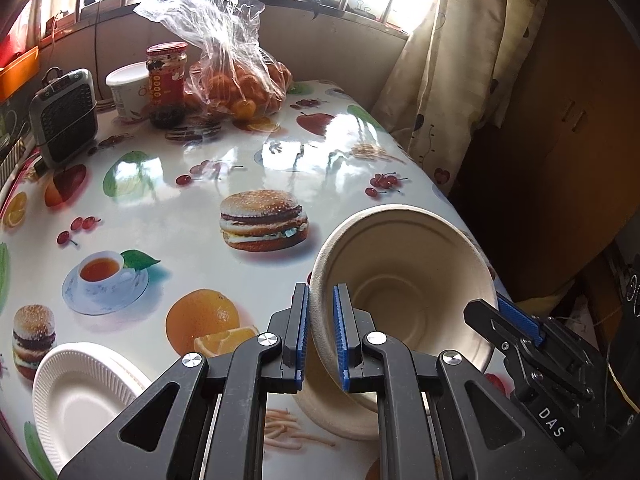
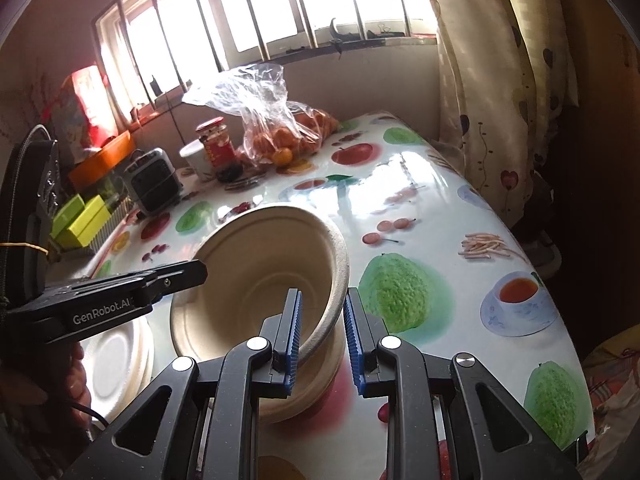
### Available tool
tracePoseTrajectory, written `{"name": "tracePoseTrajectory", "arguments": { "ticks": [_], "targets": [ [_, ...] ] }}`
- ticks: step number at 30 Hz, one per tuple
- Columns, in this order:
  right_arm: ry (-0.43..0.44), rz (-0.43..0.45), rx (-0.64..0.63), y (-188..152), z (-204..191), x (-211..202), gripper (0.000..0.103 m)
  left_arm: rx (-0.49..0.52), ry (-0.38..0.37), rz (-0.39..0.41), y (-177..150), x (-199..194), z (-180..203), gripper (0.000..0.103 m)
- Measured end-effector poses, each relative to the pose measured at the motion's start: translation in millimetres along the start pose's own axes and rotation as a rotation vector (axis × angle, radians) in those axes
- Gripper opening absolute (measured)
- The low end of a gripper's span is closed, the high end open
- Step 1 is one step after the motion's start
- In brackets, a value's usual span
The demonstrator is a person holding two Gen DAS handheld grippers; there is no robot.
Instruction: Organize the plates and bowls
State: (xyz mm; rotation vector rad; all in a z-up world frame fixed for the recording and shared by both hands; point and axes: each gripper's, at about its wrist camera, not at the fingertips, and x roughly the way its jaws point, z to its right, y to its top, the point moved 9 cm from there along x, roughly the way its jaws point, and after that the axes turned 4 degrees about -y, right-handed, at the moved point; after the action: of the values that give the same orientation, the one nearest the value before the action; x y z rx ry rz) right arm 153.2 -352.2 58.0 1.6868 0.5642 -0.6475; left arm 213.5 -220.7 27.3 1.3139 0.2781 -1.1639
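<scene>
Left gripper: the left gripper [image 1: 321, 336], black with blue ribbed pads, is clamped on the near-left rim of a beige moulded-fibre bowl [image 1: 404, 264], one pad inside the wall and one outside.
Right gripper: the right gripper [image 2: 321, 336] pinches the same beige bowl [image 2: 256, 276] at its right rim; seen from the left wrist, its blue pad [image 1: 520, 318] sits at the bowl's far right edge.
Bowl position: held tilted, mouth turned toward the cameras, just above a second beige fibre bowl [image 1: 340, 416] that sits on the table; whether the two touch cannot be told.
Bowl contents: the tilted bowl's inside is bare.
Left wrist view only: a white ribbed paper plate [image 1: 80, 392] at the near-left table edge, and a printed burger [image 1: 262, 220] on the glossy fruit-patterned tablecloth [image 1: 180, 216].
Right wrist view only: the left gripper's black body [image 2: 112, 300] from the side, reaching the bowl's left rim, with a stack of white plates [image 2: 116, 360] below it; lime-green boxes [image 2: 84, 216] beside the table.
Clear plastic bag: a crumpled bag [image 1: 236, 76] at the far end holds oranges.
Jar: a red-lidded glass jar [image 1: 166, 84] with dark contents stands next to a white tub [image 1: 128, 88].
Heater: a small grey fan unit [image 1: 66, 120] stands at the far left.
</scene>
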Motion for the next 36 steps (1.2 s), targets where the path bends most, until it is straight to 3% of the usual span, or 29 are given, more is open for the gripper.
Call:
{"name": "tracePoseTrajectory", "arguments": {
  "ticks": [36],
  "targets": [
    [0.005, -0.049, -0.014, -24, -9, 12, 0.021, -0.049, 0.002, -0.043, -25, 8, -15, 0.013]
  ]
}}
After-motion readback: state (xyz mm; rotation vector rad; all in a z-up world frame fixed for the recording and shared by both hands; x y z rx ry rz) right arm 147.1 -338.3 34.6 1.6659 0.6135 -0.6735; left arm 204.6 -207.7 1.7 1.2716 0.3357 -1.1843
